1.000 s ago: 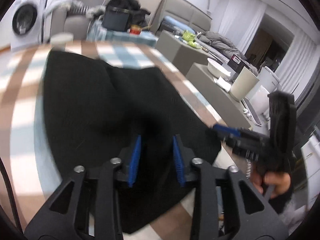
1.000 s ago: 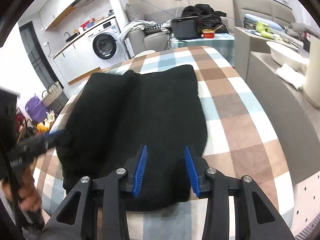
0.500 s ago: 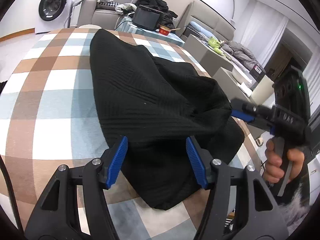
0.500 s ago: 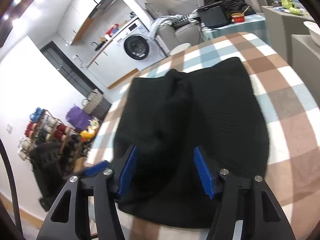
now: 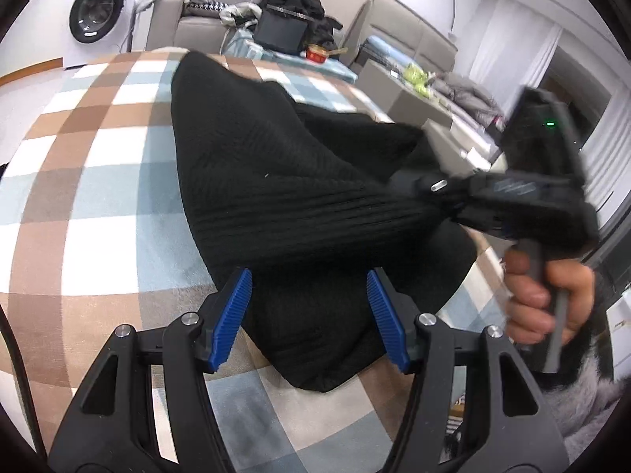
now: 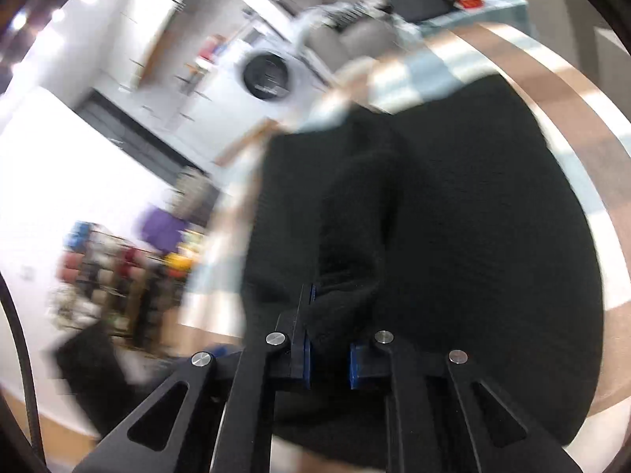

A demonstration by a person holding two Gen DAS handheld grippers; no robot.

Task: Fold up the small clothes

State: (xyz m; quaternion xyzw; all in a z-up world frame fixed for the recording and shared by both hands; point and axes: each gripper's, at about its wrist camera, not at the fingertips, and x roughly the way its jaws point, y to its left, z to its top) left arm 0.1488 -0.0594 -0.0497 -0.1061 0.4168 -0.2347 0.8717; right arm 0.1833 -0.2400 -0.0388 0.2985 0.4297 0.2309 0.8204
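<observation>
One washing machine [image 5: 96, 10] far left; one black garment [image 5: 284, 181] on checked tablecloth [image 5: 90, 205]; left gripper [image 5: 307, 315] jaws wide apart, straddling near hem, pads not pressing; right gripper [image 5: 414, 187] jaws just closed, clamped on bunched garment edge; one hand [image 5: 548, 295] on its handle.

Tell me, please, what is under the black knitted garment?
The black knitted garment lies on a checked tablecloth, visible all around it. Whatever is directly beneath the garment is covered, so nothing more can be seen there.
</observation>
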